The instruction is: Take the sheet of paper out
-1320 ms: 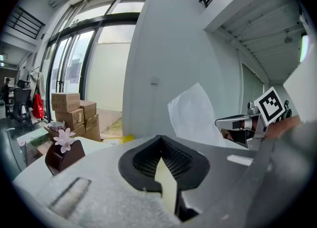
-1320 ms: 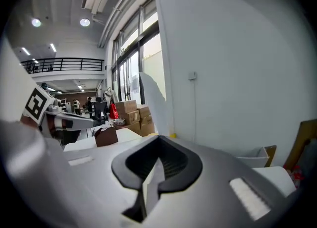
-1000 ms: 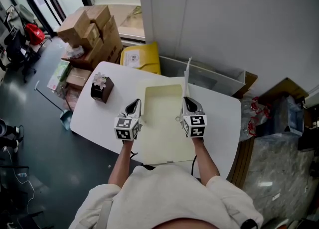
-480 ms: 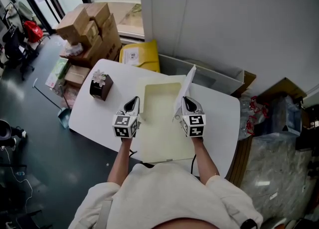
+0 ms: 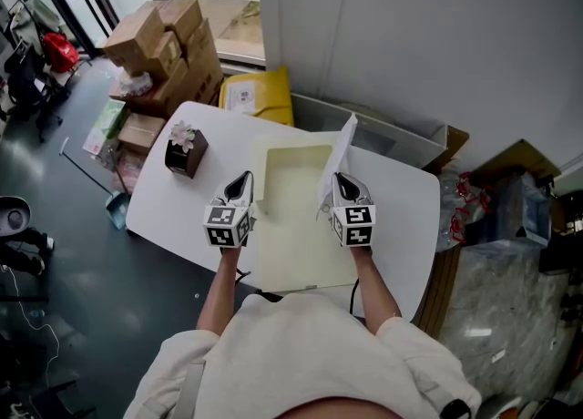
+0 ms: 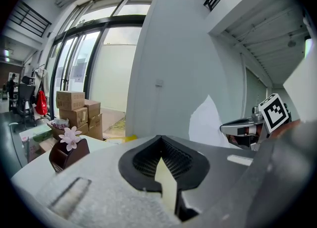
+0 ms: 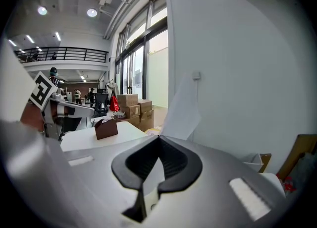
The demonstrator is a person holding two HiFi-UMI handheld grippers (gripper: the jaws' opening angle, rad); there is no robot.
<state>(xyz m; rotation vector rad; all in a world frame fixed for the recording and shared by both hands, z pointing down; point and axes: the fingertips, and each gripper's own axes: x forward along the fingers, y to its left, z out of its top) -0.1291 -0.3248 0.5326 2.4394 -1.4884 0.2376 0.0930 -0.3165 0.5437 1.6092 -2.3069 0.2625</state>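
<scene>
Evidently thin and matte, the white sheet of paper (image 5: 342, 155) stands nearly upright over the right side of a flat, pale cream folder (image 5: 290, 226), its top corner pointed. The right gripper (image 5: 335, 180) is clamped tight on the sheet's lower part. The left gripper (image 5: 244, 180) is closed on the folder's cream left edge. The folder lies on the smooth white tabletop (image 5: 178, 203)

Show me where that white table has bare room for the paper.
The table is bare right of the cream folder and at the near-left corner in front of the flower box. The middle is crowded: folder, left tongs, right tongs with the paper.
</scene>
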